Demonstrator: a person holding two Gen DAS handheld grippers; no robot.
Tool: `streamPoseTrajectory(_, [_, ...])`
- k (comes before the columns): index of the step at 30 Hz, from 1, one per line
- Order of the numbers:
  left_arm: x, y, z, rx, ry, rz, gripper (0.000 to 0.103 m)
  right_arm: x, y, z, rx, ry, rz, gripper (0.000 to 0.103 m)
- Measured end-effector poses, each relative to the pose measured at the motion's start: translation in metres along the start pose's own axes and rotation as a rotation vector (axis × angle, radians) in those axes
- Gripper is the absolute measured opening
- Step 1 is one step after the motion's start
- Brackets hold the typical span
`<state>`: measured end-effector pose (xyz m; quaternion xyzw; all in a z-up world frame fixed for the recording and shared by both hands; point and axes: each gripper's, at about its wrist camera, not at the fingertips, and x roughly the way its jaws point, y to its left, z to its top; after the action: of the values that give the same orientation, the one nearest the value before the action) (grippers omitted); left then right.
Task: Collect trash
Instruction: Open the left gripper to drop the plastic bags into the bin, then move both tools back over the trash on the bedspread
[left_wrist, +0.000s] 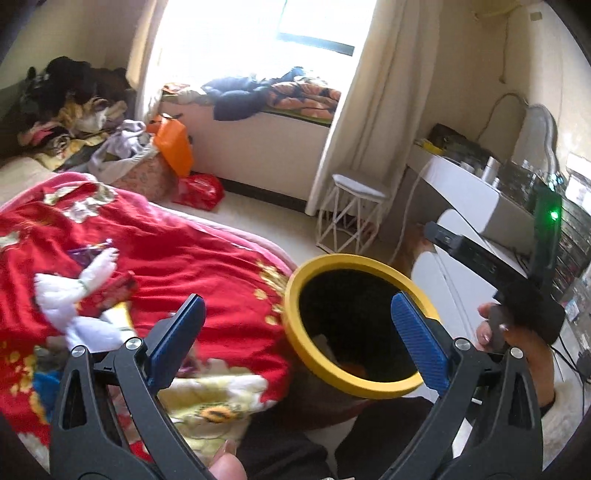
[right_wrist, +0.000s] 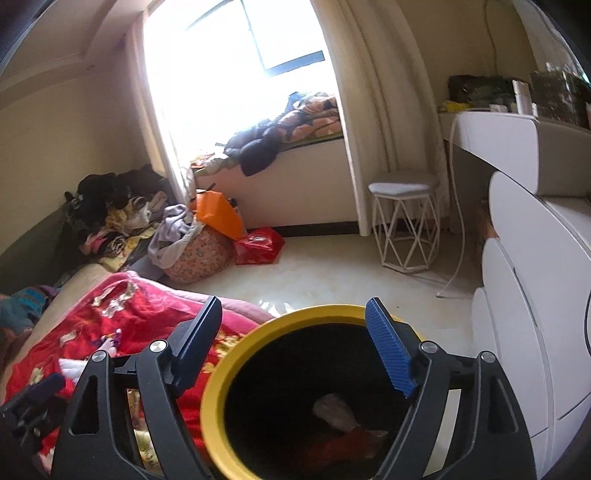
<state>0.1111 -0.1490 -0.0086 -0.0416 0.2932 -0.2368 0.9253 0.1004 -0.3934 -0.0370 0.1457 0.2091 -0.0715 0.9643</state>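
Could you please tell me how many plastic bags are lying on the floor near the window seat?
2: an orange plastic bag propped against the floral fabric bundle, and a red plastic bag on the floor right beside it. Others may be hidden behind the clothes.

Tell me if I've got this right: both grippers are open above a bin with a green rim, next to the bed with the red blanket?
Nearly. The bin's rim is yellow, not green, as the right wrist view shows. The rest holds: the left gripper and right gripper are open above it, beside the red blanket.

A: Light?
B: Daylight floods through the window (right_wrist: 236, 62) ahead of both tools, blown out white.
A: Sharpness?
B: Bin (right_wrist: 218, 387) rim blurred; its inside black; fisheye edges bend, corners dark.
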Motion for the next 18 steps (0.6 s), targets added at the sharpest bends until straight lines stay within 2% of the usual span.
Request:
streamPoseTrajectory(12, [-0.034,0.047,0.005,-0.029,-0.047,0.125,0.093,-0.012,0.058,-0.002,-0.099,-0.004,0.126,0.08])
streamPoseTrajectory(18, [-0.05,0.068,0.009,-0.065,-0.075,0.158,0.093,-0.019,0.09,-0.008,-0.151,0.004,0.173,0.084])
